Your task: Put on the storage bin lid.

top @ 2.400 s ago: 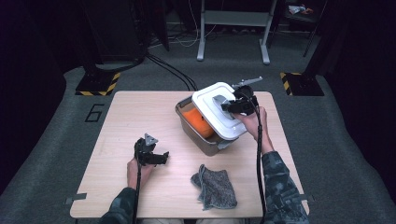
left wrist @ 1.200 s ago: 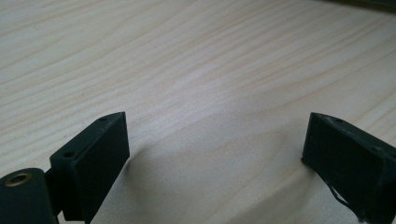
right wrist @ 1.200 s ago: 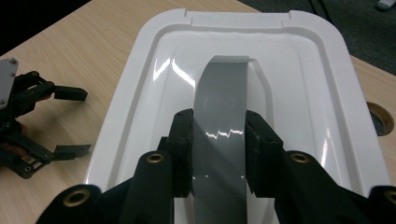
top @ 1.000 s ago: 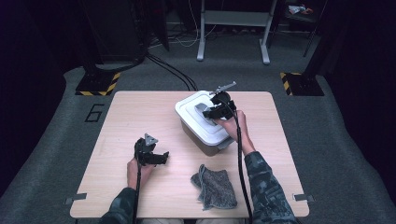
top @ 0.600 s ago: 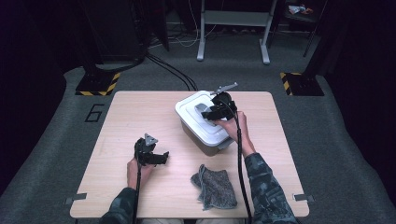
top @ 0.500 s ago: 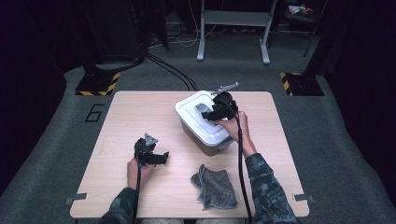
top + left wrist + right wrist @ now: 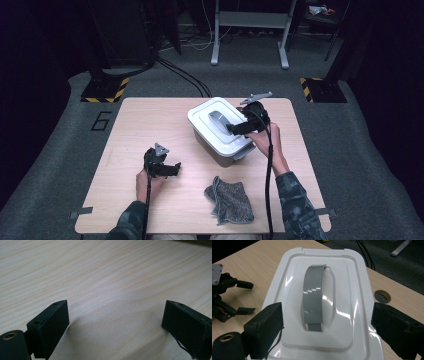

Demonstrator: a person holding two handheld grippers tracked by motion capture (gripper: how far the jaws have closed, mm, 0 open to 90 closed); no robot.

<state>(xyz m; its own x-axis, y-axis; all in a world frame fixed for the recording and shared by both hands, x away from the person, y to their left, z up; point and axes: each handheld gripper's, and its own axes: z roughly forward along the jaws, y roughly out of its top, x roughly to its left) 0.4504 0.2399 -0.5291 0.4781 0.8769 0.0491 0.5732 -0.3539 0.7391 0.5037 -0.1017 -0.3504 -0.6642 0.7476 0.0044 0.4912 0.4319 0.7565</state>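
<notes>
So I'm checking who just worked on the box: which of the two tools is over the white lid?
The right tool: it hovers over the box's white lid, jaws just opened around the grey handle. The left tool rests apart on bare table.

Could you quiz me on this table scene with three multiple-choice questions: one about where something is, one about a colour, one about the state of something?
1. Where does the grey cloth lie?
A. on the box's lid
B. on the table, near the person's edge
C. on the floor

2. What colour is the handle on the white lid?
A. grey
B. red
C. yellow

3. How is the storage box?
A. open, with the lid beside it
B. tipped on its side
C. closed, with the lid on top

Answers:
1 B, the high view shows the cloth on the wood in front of the box.
2 A, the right gripper view shows a grey strap handle set in the lid.
3 C, the lid sits flat on the upright box, and the right gripper has its jaws apart, just opened, clamping nothing.
</notes>
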